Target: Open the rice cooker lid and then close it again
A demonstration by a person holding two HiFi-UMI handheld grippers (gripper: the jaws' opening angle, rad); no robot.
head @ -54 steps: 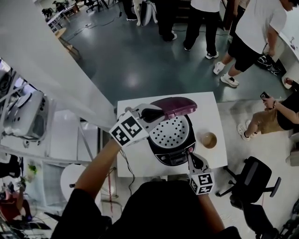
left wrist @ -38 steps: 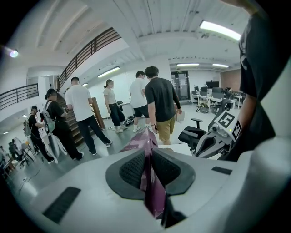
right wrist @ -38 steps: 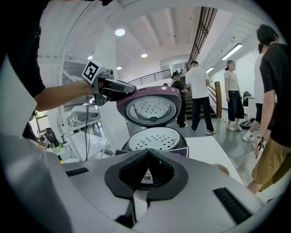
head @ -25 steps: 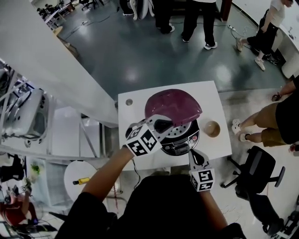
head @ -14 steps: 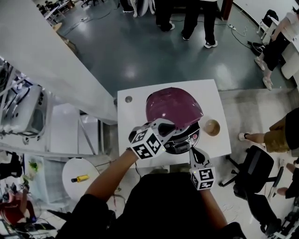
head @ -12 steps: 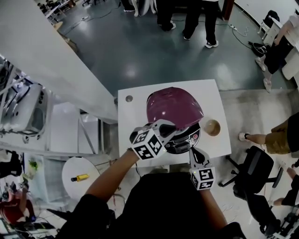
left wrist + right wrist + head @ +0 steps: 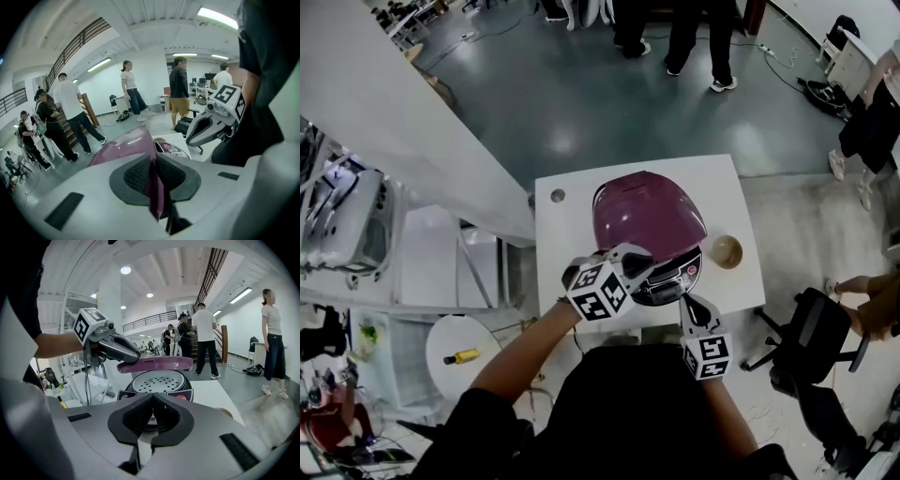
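Rice cooker (image 7: 673, 277) on surface (image 7: 565, 234), panel facing the person. Lid (image 7: 647, 214) nearly level just above the body, hinge on the far side. Left gripper (image 7: 639, 260) clamped on lid's front rim; right gripper (image 7: 688, 304) pinched together, empty.

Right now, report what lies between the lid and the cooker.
Nothing: the right gripper view shows a bare gap between lid and cooker; the left gripper holds the lid.

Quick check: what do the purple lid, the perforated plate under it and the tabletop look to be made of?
Purple lid: likely glossy moulded plastic; lights reflect off its smooth dome.
Perforated plate: probably matte metal; pale grey and flat, with regular rows of punched holes.
Tabletop: white, smooth and dull; laminate or painted board, can't tell which.
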